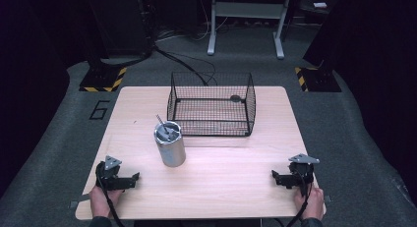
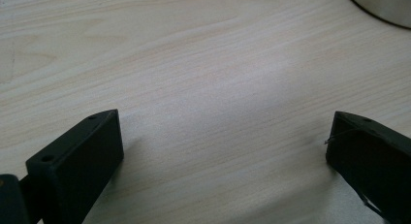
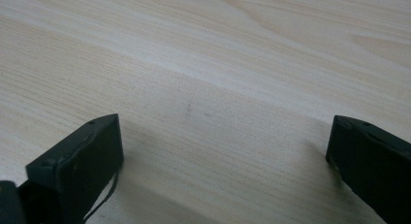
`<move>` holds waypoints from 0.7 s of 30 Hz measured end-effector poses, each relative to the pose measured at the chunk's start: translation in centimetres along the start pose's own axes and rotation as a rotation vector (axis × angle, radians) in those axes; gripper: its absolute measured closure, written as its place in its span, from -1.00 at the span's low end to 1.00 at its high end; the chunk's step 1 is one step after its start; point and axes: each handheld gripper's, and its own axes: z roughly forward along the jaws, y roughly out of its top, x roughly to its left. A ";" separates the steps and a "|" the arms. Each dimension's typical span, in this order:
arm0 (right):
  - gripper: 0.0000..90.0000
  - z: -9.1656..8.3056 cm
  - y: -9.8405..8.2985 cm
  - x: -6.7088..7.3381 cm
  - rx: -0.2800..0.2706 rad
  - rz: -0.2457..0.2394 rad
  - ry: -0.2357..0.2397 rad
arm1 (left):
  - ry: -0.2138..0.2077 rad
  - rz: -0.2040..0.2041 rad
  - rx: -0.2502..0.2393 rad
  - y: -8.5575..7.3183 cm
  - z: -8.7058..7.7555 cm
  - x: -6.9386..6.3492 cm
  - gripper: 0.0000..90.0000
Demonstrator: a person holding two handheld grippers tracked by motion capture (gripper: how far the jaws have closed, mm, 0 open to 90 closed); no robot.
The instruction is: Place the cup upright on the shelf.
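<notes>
Two grippers rest low on the near part of the wooden desk (image 1: pixel 147 197), one at each near corner, and both are wide open with nothing between their fingers. At the near left, the left gripper (image 1: pixel 132 179) is held by the person's left hand (image 1: pixel 101 200) and points right across the desk; in the left gripper view its black fingers (image 2: pixel 77 161) stand far apart over bare wood, with the curved base of the metal cup (image 2: pixel 383 6) showing at the far right corner. That metal cup (image 1: pixel 169 143) stands upright just left of the desk's middle, near the left gripper but apart from it, and a thin straw (image 1: pixel 162 123) leans out of its lidded top. Just beyond the cup, a black wire basket (image 1: pixel 211 104) sits on the far half of the desk. At the near right, the right gripper (image 1: pixel 276 177), held by the right hand (image 1: pixel 311 202), points left, well apart from the cup, its fingers (image 3: pixel 80 158) spread wide over bare wood.
</notes>
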 end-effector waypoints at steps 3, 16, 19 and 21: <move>-1.00 0.0 0.0 0.0 -0.001 0.000 0.000 | -0.003 0.002 0.005 0.0 0.0 0.0 -1.00; -1.00 0.0 0.0 0.0 -0.001 0.006 0.000 | -0.005 0.003 0.015 0.1 0.0 0.1 -1.00; -1.00 0.0 0.0 0.0 -0.002 0.002 0.000 | 0.003 0.000 0.012 0.2 -0.1 0.1 -1.00; -1.00 0.0 0.1 0.0 -0.003 0.001 0.001 | -0.008 -0.006 0.010 0.2 -0.1 0.1 -1.00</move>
